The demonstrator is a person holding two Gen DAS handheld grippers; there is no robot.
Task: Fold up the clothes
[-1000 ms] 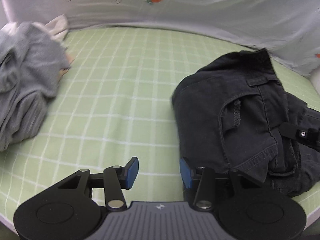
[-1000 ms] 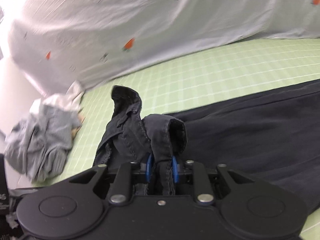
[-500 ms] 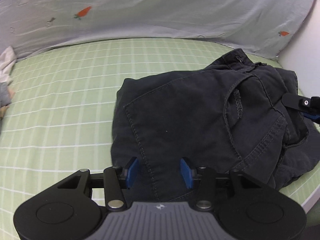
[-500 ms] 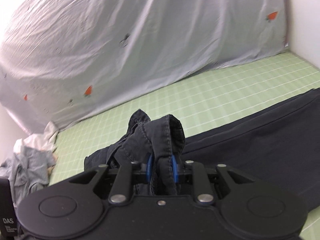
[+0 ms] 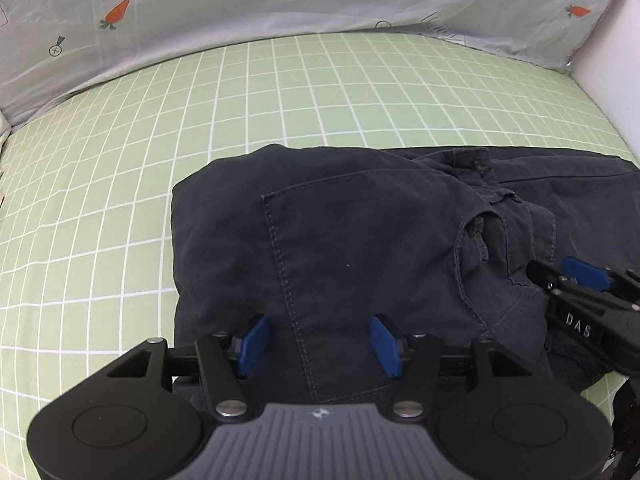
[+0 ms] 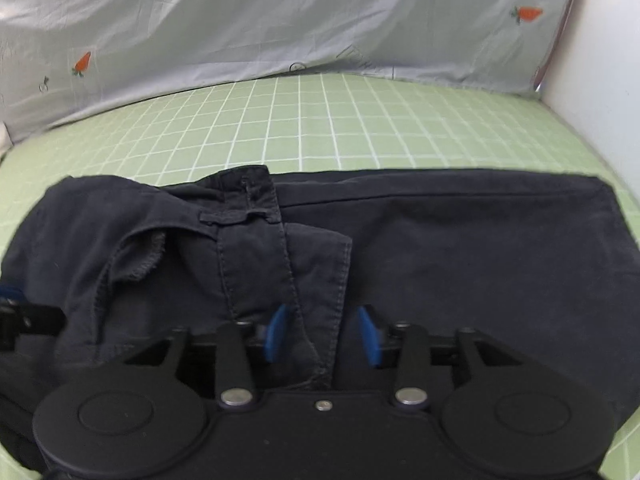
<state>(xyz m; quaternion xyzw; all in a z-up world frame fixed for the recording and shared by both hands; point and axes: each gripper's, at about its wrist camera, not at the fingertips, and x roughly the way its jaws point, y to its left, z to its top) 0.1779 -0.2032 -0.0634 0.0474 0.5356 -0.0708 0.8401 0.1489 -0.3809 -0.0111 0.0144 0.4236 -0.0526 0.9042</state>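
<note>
Dark navy trousers (image 5: 360, 240) lie folded on the green checked sheet (image 5: 200, 120), back pocket up. My left gripper (image 5: 319, 344) hangs just over their near edge. Its jaws are opening and its blue pads (image 5: 252, 344) press on nothing. My right gripper (image 6: 322, 336) is low over the trousers' waistband (image 6: 256, 248), with its jaws opening. A fold of waistband cloth lies loosely between its pads (image 6: 368, 336). In the left wrist view the right gripper (image 5: 580, 292) shows at the right, resting on the trousers (image 6: 480, 260).
A pale sheet printed with carrots (image 5: 320, 0) hangs behind the bed. A white wall (image 5: 616, 80) closes the right side. The mattress edge runs near the front right corner (image 5: 600, 392). Bare green sheet lies left of and behind the trousers.
Both grippers swung right and came down over the trousers. The right gripper laid the lifted waistband fold down and its pads parted from it. The left jaws widened. The grey clothes left view.
</note>
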